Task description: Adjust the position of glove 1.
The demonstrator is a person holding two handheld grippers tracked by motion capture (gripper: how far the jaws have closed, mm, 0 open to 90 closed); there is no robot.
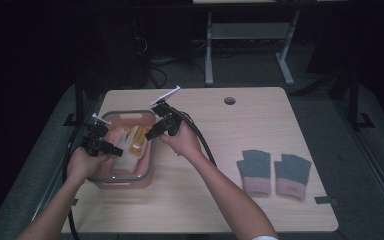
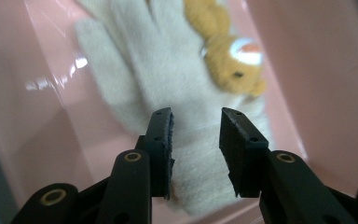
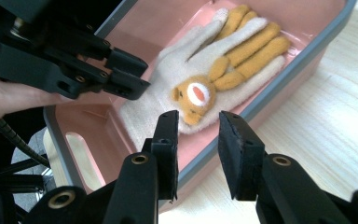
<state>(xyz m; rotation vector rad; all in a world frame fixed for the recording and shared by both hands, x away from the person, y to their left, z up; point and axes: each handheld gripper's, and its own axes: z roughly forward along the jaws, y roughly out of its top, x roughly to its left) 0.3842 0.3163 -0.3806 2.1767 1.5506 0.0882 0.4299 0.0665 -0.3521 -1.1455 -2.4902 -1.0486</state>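
A pink bin with a grey rim (image 1: 147,170) stands at the table's left. In it lie a cream glove (image 3: 168,88) and, on top of it, an orange glove (image 3: 251,51) with a small bear face (image 3: 193,95). My left gripper (image 1: 116,150) reaches into the bin from its left side. Its jaws stand apart just above the cream glove's cuff (image 2: 168,70), with the bear (image 2: 233,56) beyond them. My right gripper (image 1: 150,135) hovers over the bin's right rim (image 3: 270,98), its jaws (image 3: 198,119) apart and empty, pointing at the gloves. The left gripper (image 3: 126,79) shows across the bin.
Two grey fingerless gloves with pink cuffs (image 1: 254,171) (image 1: 292,175) lie side by side at the right of the wooden table (image 1: 205,200). A cable hole (image 1: 229,100) sits near the far edge. Black cables trail from both grippers toward the person.
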